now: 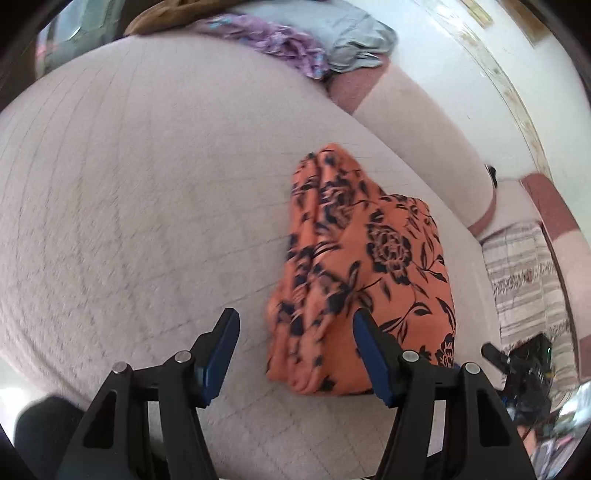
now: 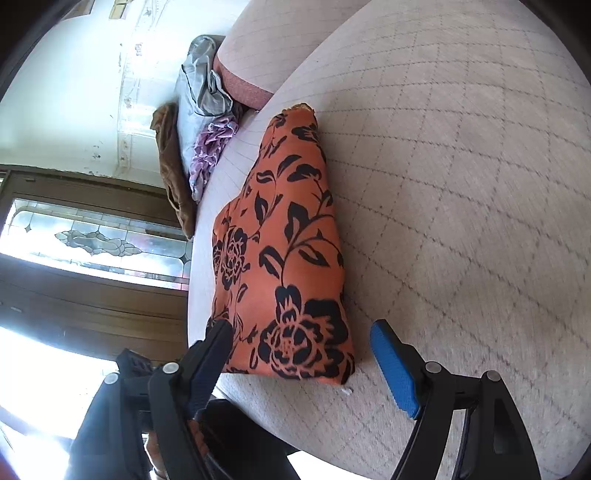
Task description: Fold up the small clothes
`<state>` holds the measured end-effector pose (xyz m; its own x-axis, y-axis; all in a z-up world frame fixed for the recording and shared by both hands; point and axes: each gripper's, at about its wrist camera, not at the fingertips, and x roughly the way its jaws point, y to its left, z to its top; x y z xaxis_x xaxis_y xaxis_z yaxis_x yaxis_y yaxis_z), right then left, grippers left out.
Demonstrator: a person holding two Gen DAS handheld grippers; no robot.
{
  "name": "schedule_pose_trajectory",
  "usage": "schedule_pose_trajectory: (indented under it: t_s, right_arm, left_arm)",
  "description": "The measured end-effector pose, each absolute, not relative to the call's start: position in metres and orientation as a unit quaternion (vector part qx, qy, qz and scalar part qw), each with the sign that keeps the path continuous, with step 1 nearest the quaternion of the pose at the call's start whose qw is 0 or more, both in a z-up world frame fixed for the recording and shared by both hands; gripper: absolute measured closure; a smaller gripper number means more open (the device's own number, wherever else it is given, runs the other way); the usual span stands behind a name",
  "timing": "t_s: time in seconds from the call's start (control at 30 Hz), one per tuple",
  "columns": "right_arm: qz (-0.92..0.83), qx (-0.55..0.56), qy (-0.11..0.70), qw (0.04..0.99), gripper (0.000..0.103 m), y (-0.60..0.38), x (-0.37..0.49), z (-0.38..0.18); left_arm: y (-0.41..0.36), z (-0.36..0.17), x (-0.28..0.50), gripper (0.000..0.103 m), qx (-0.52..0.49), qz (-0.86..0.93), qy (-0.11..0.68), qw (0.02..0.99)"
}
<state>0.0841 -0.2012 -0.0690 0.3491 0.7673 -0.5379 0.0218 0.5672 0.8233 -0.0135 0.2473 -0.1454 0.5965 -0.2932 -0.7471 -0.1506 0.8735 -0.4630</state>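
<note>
An orange garment with a black flower print (image 1: 365,273) lies folded into a thick bundle on the beige quilted cushion (image 1: 140,206). My left gripper (image 1: 295,325) is open and empty, just in front of the bundle's near end, its right finger beside the cloth. In the right wrist view the same garment (image 2: 284,251) lies along the cushion's edge. My right gripper (image 2: 301,338) is open and empty, its jaws standing either side of the bundle's near end.
A pile of other clothes lies at the cushion's far end: purple (image 1: 280,44), grey (image 1: 347,33) and brown (image 2: 173,166). A sofa backrest (image 1: 424,125) runs along the right. A striped rug (image 1: 524,273) and a wooden glass-paned door (image 2: 92,240) lie beyond.
</note>
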Motion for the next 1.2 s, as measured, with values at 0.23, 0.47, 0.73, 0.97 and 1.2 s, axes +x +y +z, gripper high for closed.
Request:
schedule_pose_trajectory:
  t_s: [0.23, 0.47, 0.73, 0.97, 1.2]
  right_arm:
    - [0.265, 0.379, 0.506, 0.728, 0.023, -0.192, 0.109, -0.057]
    - [0.252, 0.358, 0.519, 0.734, 0.023, -0.184, 0.119, -0.060]
    - [0.254, 0.342, 0.520, 0.740, 0.023, -0.174, 0.137, -0.056]
    - [0.258, 0.331, 0.522, 0.743, 0.023, -0.165, 0.152, -0.052]
    - [0.263, 0.328, 0.550, 0.722, 0.020, -0.146, 0.181, -0.075]
  left_arm:
    - [0.213, -0.137, 0.037, 0.038, -0.161, -0.010, 0.444, 0.881]
    - [0.195, -0.130, 0.050, 0.036, -0.090, 0.006, 0.438, 0.894]
    - [0.195, -0.133, 0.059, 0.030, -0.077, 0.013, 0.441, 0.894]
    - [0.223, -0.137, 0.065, 0.022, -0.177, -0.059, 0.435, 0.881]
    - [0.214, -0.184, 0.092, 0.022, -0.162, -0.086, 0.493, 0.850]
